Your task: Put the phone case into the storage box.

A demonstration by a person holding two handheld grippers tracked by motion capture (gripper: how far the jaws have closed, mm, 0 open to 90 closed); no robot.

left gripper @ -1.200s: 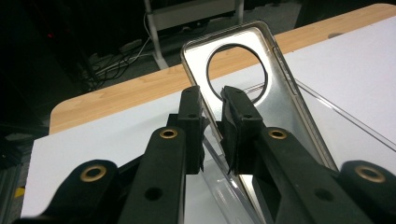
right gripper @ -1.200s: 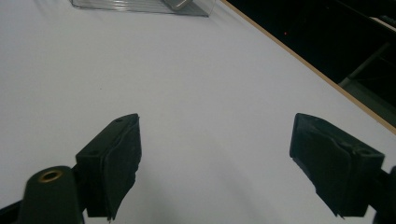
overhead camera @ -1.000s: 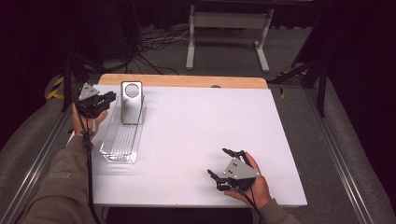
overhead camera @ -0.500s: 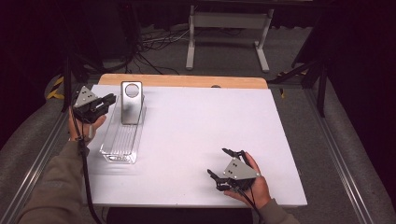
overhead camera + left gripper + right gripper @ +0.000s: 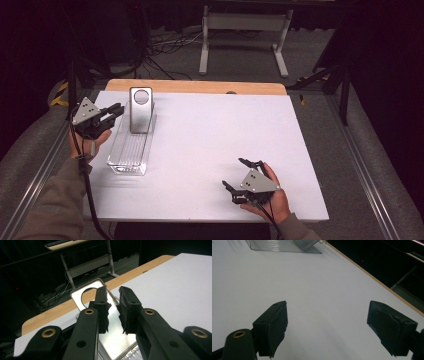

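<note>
At the left, my left gripper (image 5: 114, 111) is in the air just beside the silver metal plate (image 5: 140, 110), which stands leaning in the far end of the clear plastic tray (image 5: 129, 150). Its jaws are nearly pressed together, with only a narrow gap, and they pinch nothing. In the left gripper view the plate (image 5: 82, 293), with its round hole, lies just behind the fingertips (image 5: 101, 293).

I judge that I am in the approach step: the plate is not yet taken. For the next move I would need to spread these jaws wider, bring them over the plate's edge, and then close on it without pushing the light tray.

At the right, my right gripper (image 5: 242, 174) rests low on the white table (image 5: 210, 130), well apart from the tray. Its jaws are spread wide and empty.
</note>
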